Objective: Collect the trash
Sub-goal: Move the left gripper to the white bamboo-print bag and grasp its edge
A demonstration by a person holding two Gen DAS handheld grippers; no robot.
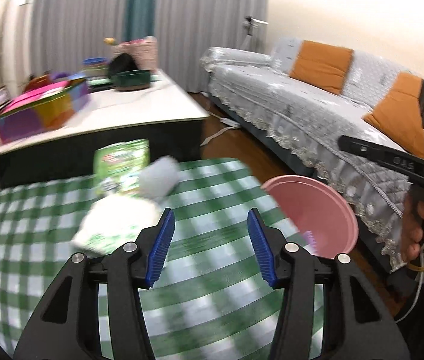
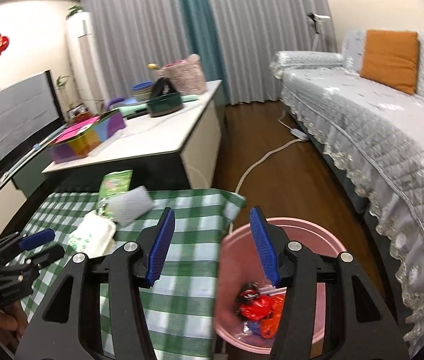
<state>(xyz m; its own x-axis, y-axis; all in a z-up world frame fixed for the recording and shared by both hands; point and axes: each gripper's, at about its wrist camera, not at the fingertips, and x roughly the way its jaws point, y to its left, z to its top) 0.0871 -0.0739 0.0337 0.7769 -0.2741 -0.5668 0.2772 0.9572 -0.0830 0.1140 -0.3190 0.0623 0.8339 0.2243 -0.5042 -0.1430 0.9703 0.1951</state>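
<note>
- Left hand-held gripper has its jaws apart with nothing between them, above the green-checked tabletop.
- Right hand-held gripper also has its jaws apart and empty, over the pink bin beside the tabletop.
- Red wrappers lie in the bin.
- A green packet, grey wad and white wrapper lie touching on the tabletop's far side.
</note>
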